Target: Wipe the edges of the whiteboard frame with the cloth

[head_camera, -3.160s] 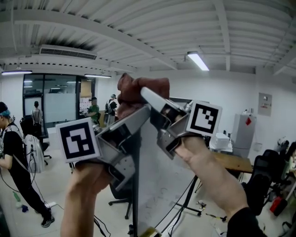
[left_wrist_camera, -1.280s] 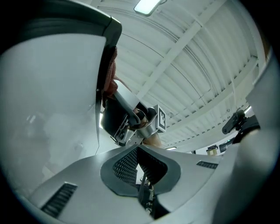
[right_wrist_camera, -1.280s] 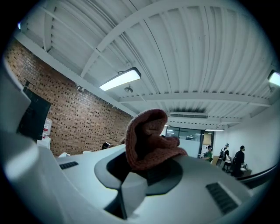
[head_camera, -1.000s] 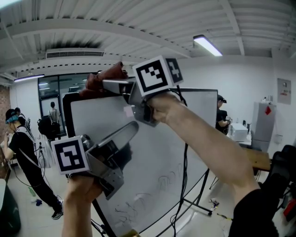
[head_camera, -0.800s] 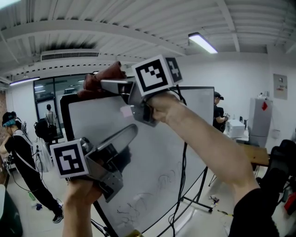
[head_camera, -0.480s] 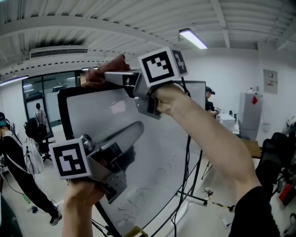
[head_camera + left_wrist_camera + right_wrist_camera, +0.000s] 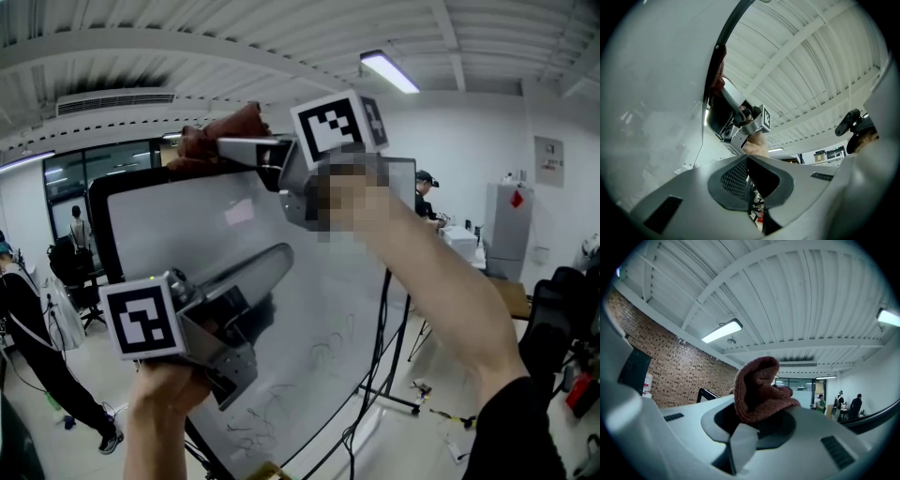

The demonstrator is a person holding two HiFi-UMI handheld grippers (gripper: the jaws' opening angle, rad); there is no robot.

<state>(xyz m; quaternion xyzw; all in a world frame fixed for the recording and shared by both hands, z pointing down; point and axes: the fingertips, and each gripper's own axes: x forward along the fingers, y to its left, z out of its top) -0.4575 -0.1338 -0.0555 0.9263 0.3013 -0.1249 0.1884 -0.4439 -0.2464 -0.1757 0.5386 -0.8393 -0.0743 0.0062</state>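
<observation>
Reaching up from lower right, the right gripper (image 7: 225,148) is held at the top edge of the whiteboard frame (image 7: 97,225), jaws pinching the reddish-brown cloth (image 7: 230,129). The left gripper (image 7: 272,265), jaws pressed together and empty, is angled upward lower down. Faint scribbles (image 7: 328,352) cannot be read.

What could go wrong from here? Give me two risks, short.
1. The right tongs pinch only a bunched fold of the cloth. Dragged along the whiteboard frame, it may pull loose.
2. The left tongs, shut and empty, hang close to the board face. A push could scrape it or smear the faint marks there.
</observation>
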